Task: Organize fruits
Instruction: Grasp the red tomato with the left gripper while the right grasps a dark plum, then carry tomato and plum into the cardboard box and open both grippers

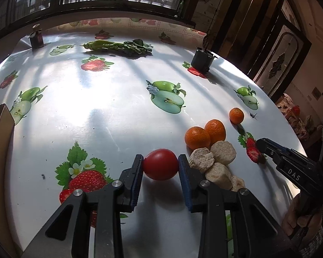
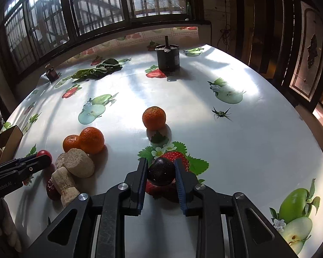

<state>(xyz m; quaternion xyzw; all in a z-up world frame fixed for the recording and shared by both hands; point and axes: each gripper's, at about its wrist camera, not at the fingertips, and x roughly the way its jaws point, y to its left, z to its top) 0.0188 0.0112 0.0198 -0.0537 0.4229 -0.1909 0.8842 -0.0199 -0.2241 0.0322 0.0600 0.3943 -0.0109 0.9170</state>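
Left gripper (image 1: 160, 164) clamped on red tomato (image 1: 160, 164); right gripper (image 2: 160, 172) clamped on dark plum (image 2: 160, 172). Oranges (image 1: 204, 134) at two o'clock of the tomato.

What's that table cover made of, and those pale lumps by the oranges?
The table cover looks like glossy plastic or oilcloth: window light glares off it, and the strawberries and apples are printed flat. The pale lumps look dry, porous and matte, perhaps bread or dried bean curd; I can't tell which.
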